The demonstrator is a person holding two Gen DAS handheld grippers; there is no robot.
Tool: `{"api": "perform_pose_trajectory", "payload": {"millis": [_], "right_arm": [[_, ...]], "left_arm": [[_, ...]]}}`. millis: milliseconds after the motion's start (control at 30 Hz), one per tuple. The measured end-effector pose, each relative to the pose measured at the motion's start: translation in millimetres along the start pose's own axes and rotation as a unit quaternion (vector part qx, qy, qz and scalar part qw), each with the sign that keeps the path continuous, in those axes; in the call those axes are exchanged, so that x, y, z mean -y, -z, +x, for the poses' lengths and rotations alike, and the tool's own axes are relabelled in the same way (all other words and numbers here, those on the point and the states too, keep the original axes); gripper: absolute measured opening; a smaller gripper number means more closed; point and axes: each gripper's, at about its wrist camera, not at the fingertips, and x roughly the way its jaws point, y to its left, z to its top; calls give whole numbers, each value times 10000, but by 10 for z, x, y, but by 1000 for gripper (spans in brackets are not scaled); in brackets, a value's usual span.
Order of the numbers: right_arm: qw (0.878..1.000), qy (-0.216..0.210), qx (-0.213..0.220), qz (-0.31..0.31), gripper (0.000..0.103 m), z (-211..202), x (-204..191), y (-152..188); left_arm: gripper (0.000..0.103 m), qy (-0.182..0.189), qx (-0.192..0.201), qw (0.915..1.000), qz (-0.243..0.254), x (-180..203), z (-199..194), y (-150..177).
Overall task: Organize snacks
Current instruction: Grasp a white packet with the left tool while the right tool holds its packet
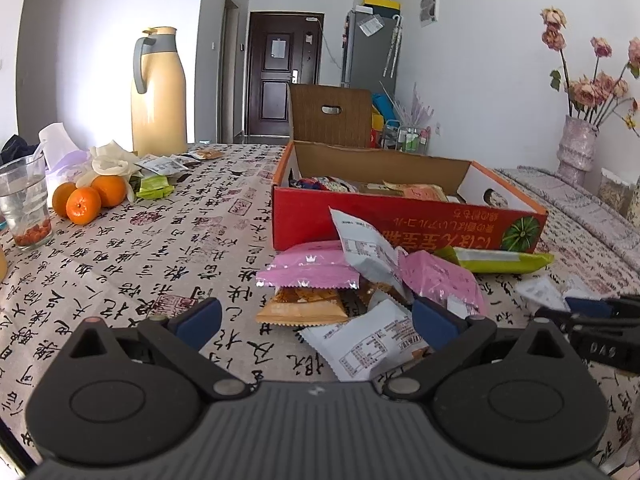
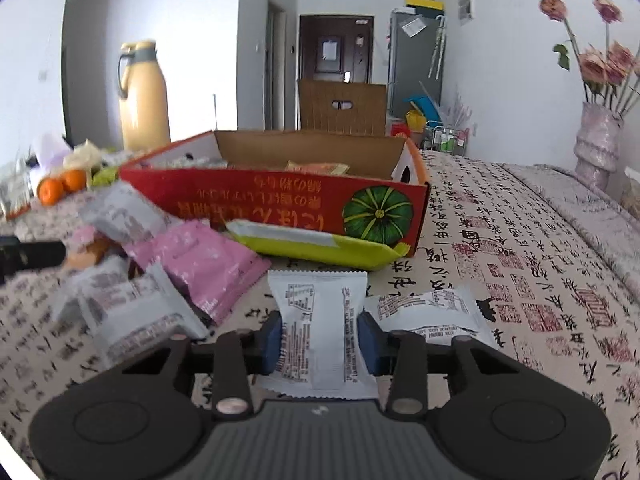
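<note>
A red cardboard box [image 1: 400,224] with several snack packets inside stands on the table; it also shows in the right wrist view [image 2: 280,200]. A pile of pink, white, orange and green packets [image 1: 360,280] lies in front of it. My left gripper [image 1: 316,320] is open and empty, just short of the pile, with a white packet [image 1: 368,340] between its fingers. My right gripper [image 2: 320,340] is shut on a white snack packet [image 2: 318,320], with the packet's far end resting on the table. A second white packet [image 2: 428,316] lies beside it. A long green packet [image 2: 316,246] leans at the box.
A beige thermos jug [image 1: 158,92], tangerines [image 1: 88,198], a glass [image 1: 24,204] and tissues sit at the far left. A vase of dried flowers [image 1: 576,148] stands far right. A brown chair back [image 1: 330,114] is behind the box. The right gripper shows in the left wrist view [image 1: 592,316].
</note>
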Motion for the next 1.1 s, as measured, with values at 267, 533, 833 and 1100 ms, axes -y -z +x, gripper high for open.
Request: {"api": "perform_pose_trajectory", "payload": {"millis": [267,533,833,1100], "right_arm": [[9997,-18,177,189,39,-148,35,22],[9993,-11,150,344,39,-147,94,67],[9990,-27,129,436,39,-145,134,96],[9989,-66,93,456,39,-136,139,115]], "left_arm": [[103,18,-184,9991,381,106,109,64],[82,165,-543,9944,893,286,294,84],[45,416,-654,9940,772,317,328,74],[25,606,-603,9930,813,342,198,70]]}}
